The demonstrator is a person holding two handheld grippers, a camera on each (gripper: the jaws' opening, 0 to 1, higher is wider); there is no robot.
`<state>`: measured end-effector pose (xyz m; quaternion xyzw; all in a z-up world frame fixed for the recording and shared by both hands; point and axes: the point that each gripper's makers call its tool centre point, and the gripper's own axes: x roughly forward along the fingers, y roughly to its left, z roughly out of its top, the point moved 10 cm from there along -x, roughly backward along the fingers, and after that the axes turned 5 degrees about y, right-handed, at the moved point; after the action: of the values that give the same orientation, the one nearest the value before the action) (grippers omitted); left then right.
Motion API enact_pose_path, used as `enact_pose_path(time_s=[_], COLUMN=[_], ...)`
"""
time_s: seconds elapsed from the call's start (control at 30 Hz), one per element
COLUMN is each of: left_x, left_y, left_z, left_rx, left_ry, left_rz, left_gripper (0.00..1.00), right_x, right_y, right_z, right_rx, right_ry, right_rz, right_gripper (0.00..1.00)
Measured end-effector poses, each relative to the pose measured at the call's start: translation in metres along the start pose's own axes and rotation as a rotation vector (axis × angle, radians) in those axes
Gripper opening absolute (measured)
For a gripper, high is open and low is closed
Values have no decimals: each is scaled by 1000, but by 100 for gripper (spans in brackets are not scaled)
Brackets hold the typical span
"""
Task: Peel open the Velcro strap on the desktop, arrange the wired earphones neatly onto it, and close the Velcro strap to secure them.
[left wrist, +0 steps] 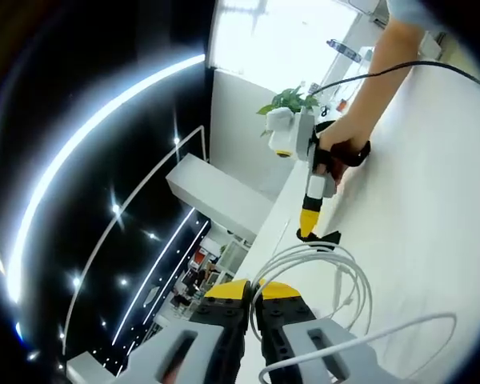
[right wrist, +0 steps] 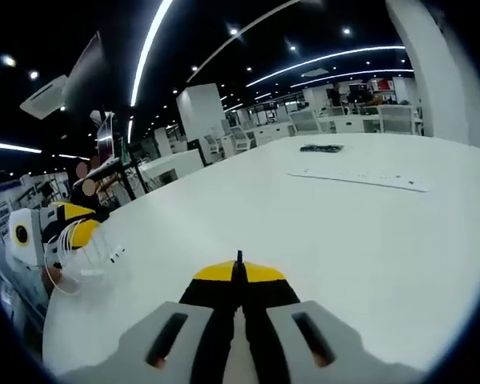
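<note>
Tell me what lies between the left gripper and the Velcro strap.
In the left gripper view, loops of white earphone cable lie between the left gripper and the black Velcro strap that the right gripper pinches.

earphones (left wrist: pixel 336 276): white, looped coil on desk | strap (left wrist: pixel 320 237): black, flat

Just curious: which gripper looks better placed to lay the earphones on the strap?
Probably left: the left gripper seems shut on the coiled earphones, while the right gripper pinches the Velcro strap.
</note>
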<state>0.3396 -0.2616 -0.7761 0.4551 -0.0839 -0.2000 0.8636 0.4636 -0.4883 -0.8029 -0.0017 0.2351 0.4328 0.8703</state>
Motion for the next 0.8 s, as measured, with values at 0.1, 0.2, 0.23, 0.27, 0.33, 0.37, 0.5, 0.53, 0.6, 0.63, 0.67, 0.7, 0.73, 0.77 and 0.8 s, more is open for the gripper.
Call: enact_pose_path(time_s=[0.1,0.2,0.23,0.27,0.33,0.37,0.5,0.53,0.6,0.63,0.67,0.7,0.73,0.77,0.8], left_x=[1,1,1,1,1,1,2,2,4,5,7,9,10,12,16], left_y=[-1,-2,-3,-3,-3,-4,-5,-5,-3,-3,-3,-2,-2,-2,-2], left_z=[1,2,3,3,3,4,6,7,9,10,11,12,13,14,16], left_rx=[2,2,-1,-6,-14,-16,-18,-15,-9,-8,-10,-12,-12,-12,-13], left_ry=[0,0,-1,-4,-3,-3,-3,-2,1,2,7,8,6,2,1], left_rz=[-11,-28,-33,-39,-58,-67,-93,-99,-112,-122,-148,-161,-168,-179,-200], left_gripper=[7,7,7,7,7,7,7,7,7,7,7,7,7,7,7], right_x=[-4,-10,-12,-15,-19,-21,-34,-37,-41,-43,-45,-48,-49,-51,-52], right_y=[15,28,33,36,40,43,58,62,68,74,76,81,86,90,94], right_z=[-9,-16,-18,-19,-23,-24,-27,-28,-30,-33,-35,-37,-39,-40,-42], right_rx=[-38,-105,-111,-115,-126,-120,-135,-164,-162,-167,-208,-189,-164,-158,-169], right_ry=[29,12,10,5,5,5,3,-1,1,-2,-6,-6,-14,-21,-30], right_rz=[-7,-33,-31,-40,-38,-34,-13,-8,0,9,-7,17,31,28,24], right_gripper=[3,3,3,3,3,3,2,3,3,3,3,3,3,3,3])
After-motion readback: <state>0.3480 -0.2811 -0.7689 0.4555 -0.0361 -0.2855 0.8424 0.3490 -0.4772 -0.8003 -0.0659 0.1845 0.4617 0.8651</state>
